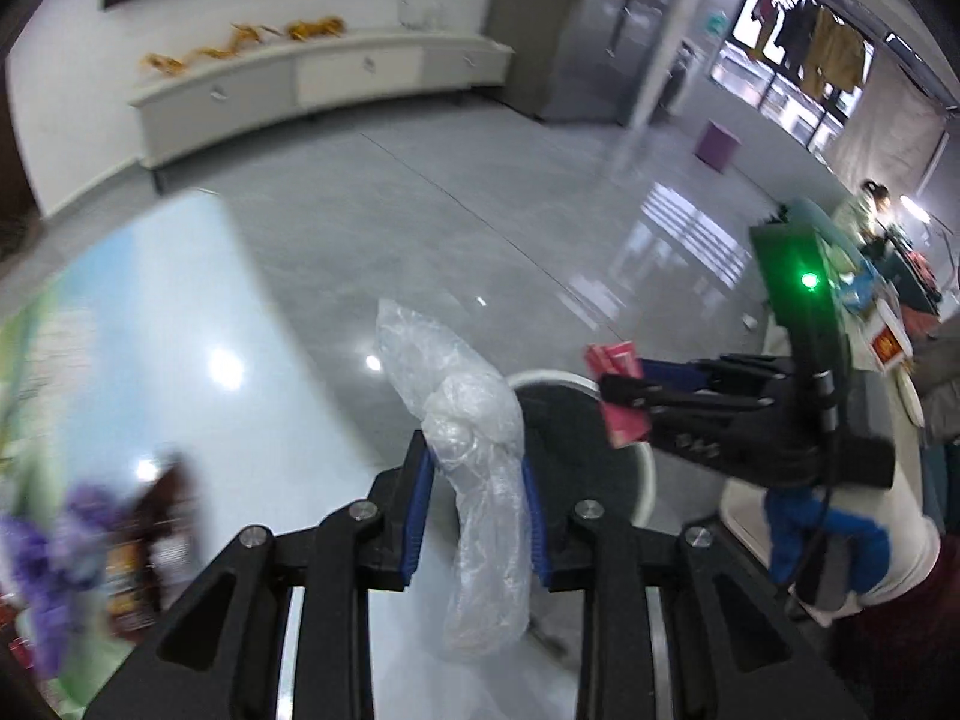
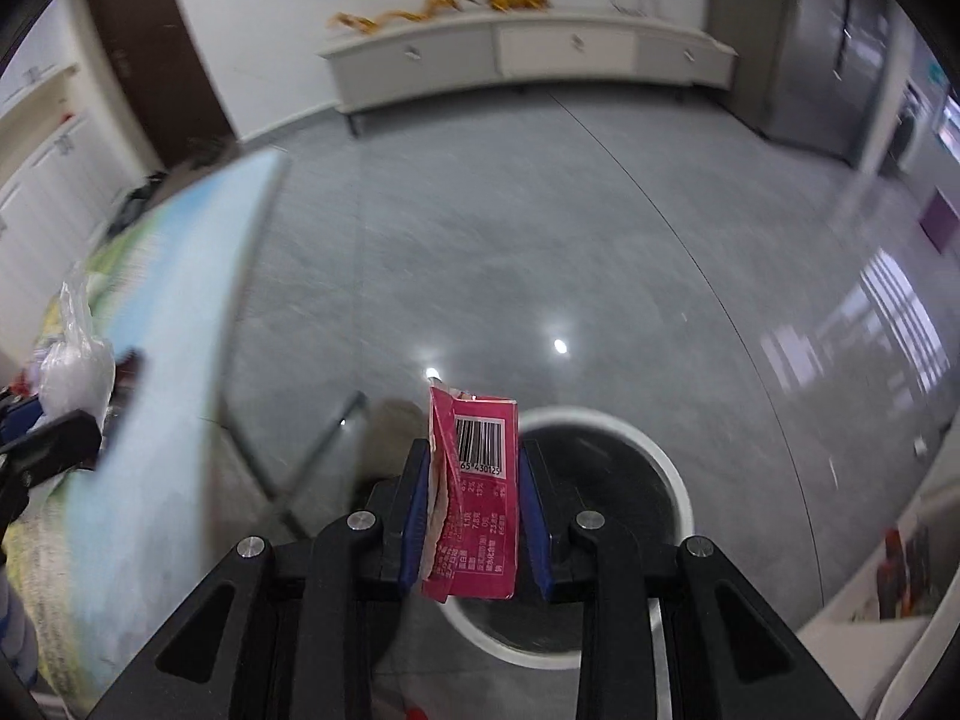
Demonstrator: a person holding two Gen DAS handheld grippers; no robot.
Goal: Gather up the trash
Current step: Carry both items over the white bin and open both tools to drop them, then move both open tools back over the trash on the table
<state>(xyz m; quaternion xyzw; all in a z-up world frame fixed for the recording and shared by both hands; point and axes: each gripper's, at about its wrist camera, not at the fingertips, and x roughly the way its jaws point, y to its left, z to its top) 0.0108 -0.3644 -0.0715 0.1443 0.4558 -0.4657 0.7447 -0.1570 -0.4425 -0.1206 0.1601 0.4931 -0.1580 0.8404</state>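
My left gripper (image 1: 475, 468) is shut on a crumpled clear plastic bag (image 1: 468, 450) and holds it above the floor, beside a round white-rimmed trash bin (image 1: 645, 468) with a dark liner. My right gripper (image 2: 474, 468) is shut on a red snack wrapper (image 2: 477, 492) with a barcode and holds it over the near edge of the same bin (image 2: 678, 492). The right gripper (image 1: 618, 390) with the red wrapper (image 1: 621, 396) also shows in the left wrist view, above the bin. The left gripper's plastic bag (image 2: 75, 354) shows at the left edge of the right wrist view.
A table with a light blue patterned cloth (image 1: 150, 324) stands to the left, with purple flowers (image 1: 54, 546) on it. A white low cabinet (image 2: 522, 54) runs along the far wall. Grey tiled floor (image 2: 540, 228) lies between. A purple box (image 1: 718, 144) stands far right.
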